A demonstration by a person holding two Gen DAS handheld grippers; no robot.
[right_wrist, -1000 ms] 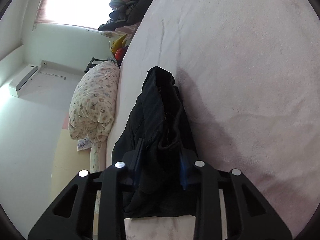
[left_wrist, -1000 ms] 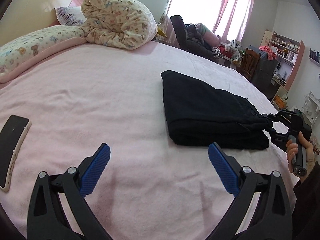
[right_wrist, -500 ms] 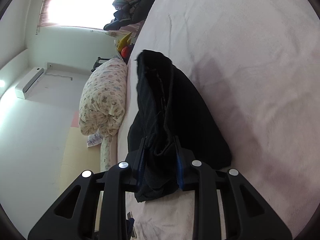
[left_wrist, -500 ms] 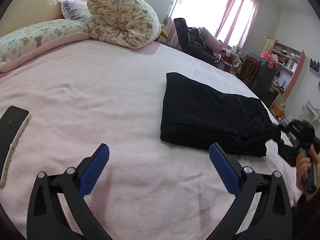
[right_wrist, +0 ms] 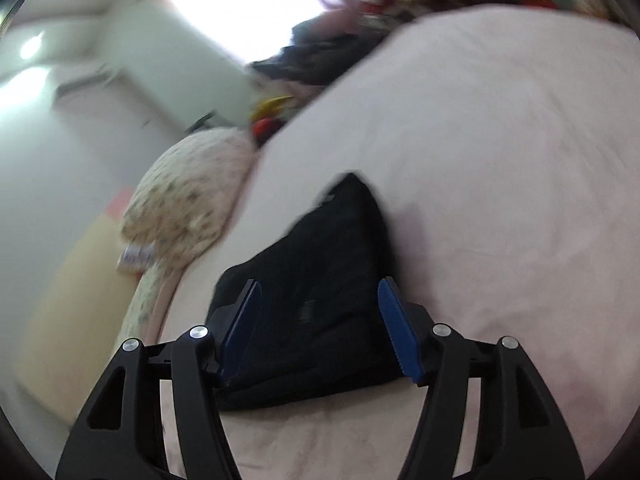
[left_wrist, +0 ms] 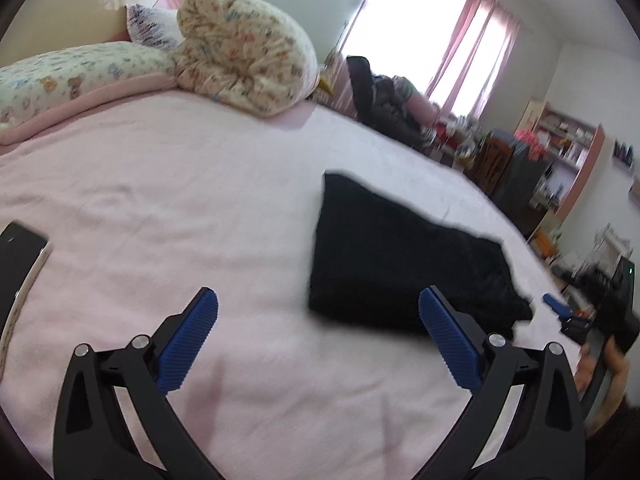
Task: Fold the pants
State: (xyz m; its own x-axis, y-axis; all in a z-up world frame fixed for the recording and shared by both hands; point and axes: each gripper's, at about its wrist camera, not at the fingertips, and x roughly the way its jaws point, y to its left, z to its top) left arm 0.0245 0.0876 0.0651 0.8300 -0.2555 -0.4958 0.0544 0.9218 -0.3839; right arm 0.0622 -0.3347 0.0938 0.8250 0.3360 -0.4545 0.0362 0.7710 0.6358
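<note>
The right hand-held gripper (right_wrist: 320, 328), clamped on the pants (left_wrist: 400, 256) a moment before, now gaped empty like the left hand-held gripper (left_wrist: 318, 338), suggesting folding was finished.

Black pants (left_wrist: 400, 256), pink bedsheet (left_wrist: 200, 200), blue claw pads (left_wrist: 192, 340), floral duvet (left_wrist: 244, 52)

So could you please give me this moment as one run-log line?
task: fold pants | pants: folded, flat on bed | left gripper: open, holding nothing | right gripper: open, pants between fingers, not clamped | phone: on bed
</note>
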